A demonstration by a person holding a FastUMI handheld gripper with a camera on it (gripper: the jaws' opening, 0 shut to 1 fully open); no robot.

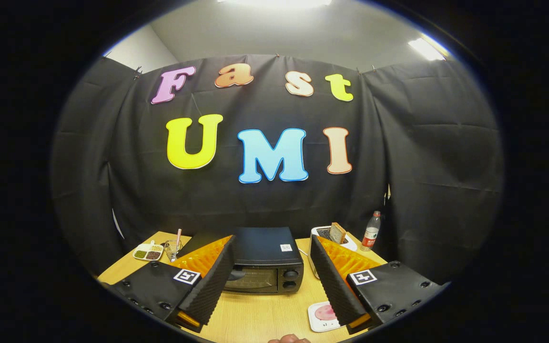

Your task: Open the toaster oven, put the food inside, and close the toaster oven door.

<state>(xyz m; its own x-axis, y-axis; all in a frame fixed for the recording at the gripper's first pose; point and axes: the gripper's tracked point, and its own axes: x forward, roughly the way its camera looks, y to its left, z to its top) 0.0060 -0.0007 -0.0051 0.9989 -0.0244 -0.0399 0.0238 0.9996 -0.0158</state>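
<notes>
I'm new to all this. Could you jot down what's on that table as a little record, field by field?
gripper: fingers open, spread apart, holding nothing
toaster oven: black, door closed, on the wooden table, just ahead between the fingers
food: pink piece on a small white plate, near the right finger
toaster: white, bread slice sticking up, behind the right finger
bottle: upright, beside the toaster
sectioned dish: beyond the left finger
task stage: not yet started

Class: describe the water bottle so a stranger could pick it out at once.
Start at the black toaster oven beyond the open tool. Right of it a white toaster holds bread. The bottle stands beside that: the only tall, clear, upright thing.
</notes>
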